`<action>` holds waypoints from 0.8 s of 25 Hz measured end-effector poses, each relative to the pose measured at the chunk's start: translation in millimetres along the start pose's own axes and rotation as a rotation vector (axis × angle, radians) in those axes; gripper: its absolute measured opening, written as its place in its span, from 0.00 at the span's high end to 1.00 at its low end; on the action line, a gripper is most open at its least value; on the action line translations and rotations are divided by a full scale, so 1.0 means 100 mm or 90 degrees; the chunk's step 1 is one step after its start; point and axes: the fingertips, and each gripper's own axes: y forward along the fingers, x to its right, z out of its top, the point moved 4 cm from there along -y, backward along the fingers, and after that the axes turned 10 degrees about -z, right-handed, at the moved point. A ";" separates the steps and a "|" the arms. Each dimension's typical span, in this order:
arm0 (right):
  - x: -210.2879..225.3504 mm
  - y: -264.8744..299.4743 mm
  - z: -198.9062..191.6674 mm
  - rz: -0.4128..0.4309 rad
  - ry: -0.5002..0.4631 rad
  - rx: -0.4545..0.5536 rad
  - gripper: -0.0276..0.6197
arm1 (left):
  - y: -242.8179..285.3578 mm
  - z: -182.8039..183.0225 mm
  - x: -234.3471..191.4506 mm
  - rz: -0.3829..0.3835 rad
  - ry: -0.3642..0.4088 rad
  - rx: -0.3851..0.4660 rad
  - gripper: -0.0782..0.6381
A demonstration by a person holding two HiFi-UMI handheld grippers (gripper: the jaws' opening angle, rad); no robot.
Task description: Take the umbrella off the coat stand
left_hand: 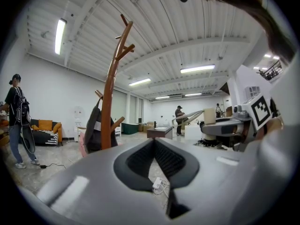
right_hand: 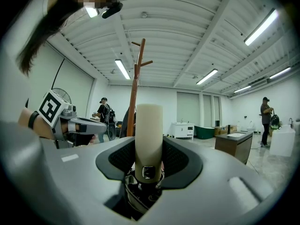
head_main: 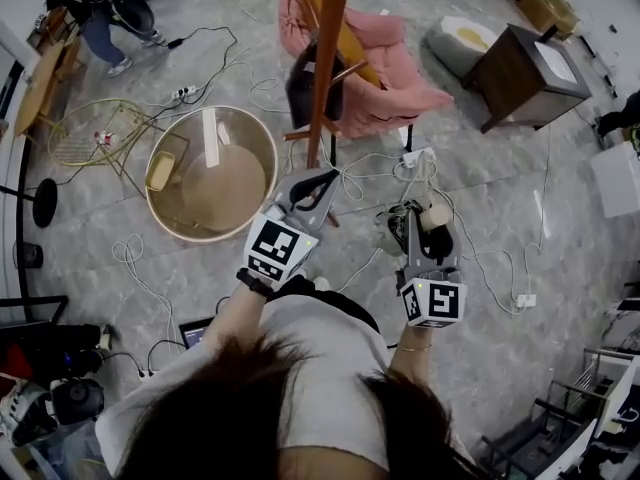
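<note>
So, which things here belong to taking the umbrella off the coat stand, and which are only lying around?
For the job: umbrella, in the right gripper; coat stand.
Just around: dark bag on the stand, pink armchair, round table, floor cables, brown cabinet.

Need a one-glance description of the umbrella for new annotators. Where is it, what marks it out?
Find the tall brown coat stand mid-floor; the person faces it with a gripper in each hand. The umbrella is clamped in the right gripper: folded, black, thick cream handle. The left gripper holds nothing; the dark bag hangs on the stand.
</note>
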 end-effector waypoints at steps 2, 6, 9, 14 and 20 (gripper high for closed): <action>0.00 0.00 0.00 0.001 0.000 -0.001 0.73 | 0.00 0.00 0.01 0.000 0.001 0.000 0.81; 0.00 0.00 0.00 0.002 -0.004 -0.003 0.73 | 0.00 0.01 0.02 0.000 0.002 0.001 0.81; 0.01 0.00 0.01 0.002 -0.003 -0.002 0.73 | 0.01 0.01 0.02 -0.001 0.003 0.001 0.81; 0.04 -0.01 0.03 0.002 -0.002 0.000 0.73 | 0.04 0.06 0.02 -0.013 0.007 0.006 0.81; 0.05 -0.01 0.02 0.008 -0.001 0.002 0.73 | 0.01 0.10 -0.01 -0.003 0.014 0.012 0.81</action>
